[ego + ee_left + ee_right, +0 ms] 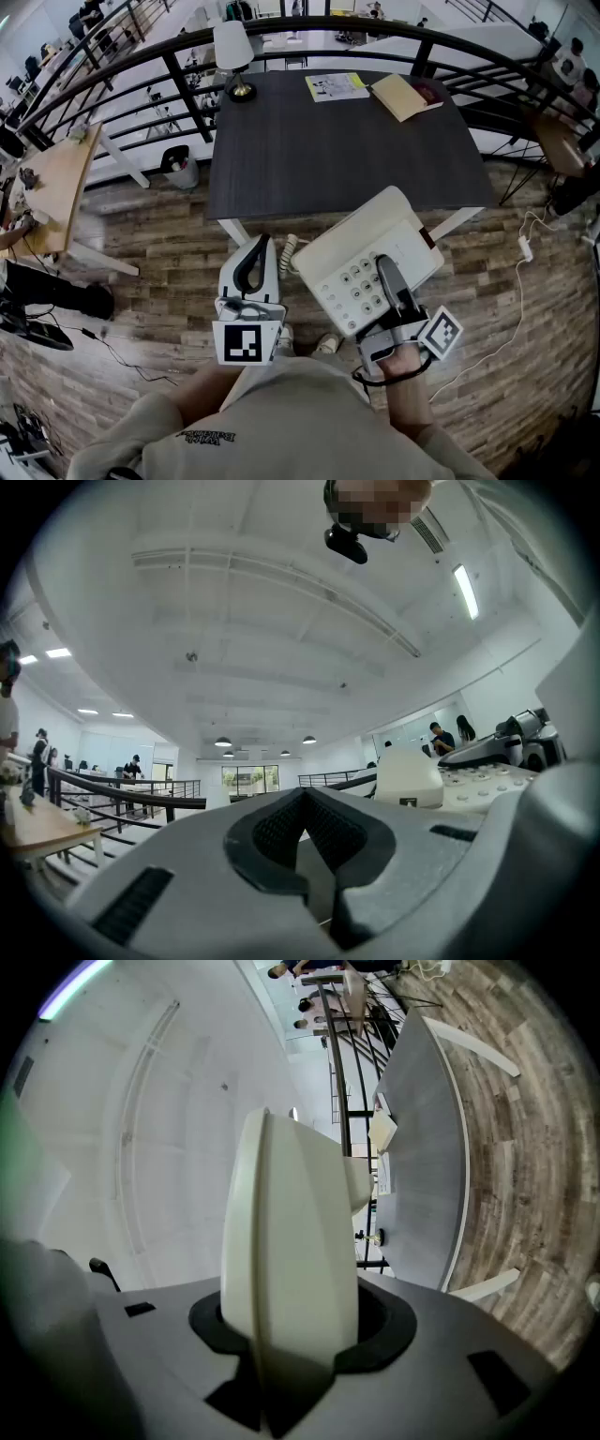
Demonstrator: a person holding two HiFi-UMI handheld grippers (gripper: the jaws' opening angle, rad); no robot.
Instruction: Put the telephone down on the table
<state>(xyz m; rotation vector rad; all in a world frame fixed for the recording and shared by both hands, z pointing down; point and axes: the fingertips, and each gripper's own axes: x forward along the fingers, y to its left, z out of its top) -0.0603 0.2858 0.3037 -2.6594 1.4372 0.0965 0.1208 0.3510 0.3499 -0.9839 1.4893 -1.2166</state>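
A cream telephone [370, 258] with a keypad hangs in the air in front of the dark table [347, 150], over the wooden floor. My right gripper [386, 274] is shut on its near edge, one jaw lying across the keys. In the right gripper view the telephone's body [291, 1260] stands edge-on between the jaws of the right gripper [295, 1340]. Its coiled cord [291, 251] dangles at the left side. My left gripper [253, 267] hovers just left of the telephone, shut and empty. In the left gripper view the left gripper [305, 803] shows tips together, with the telephone [483, 780] at the right.
On the table's far edge stand a lamp [234, 56], a printed sheet [336, 86] and a tan envelope [401, 96]. A black railing [309, 28] curves behind it. A wooden desk [56, 187] and a bin [178, 167] are at the left. A white cable [520, 281] runs over the floor at the right.
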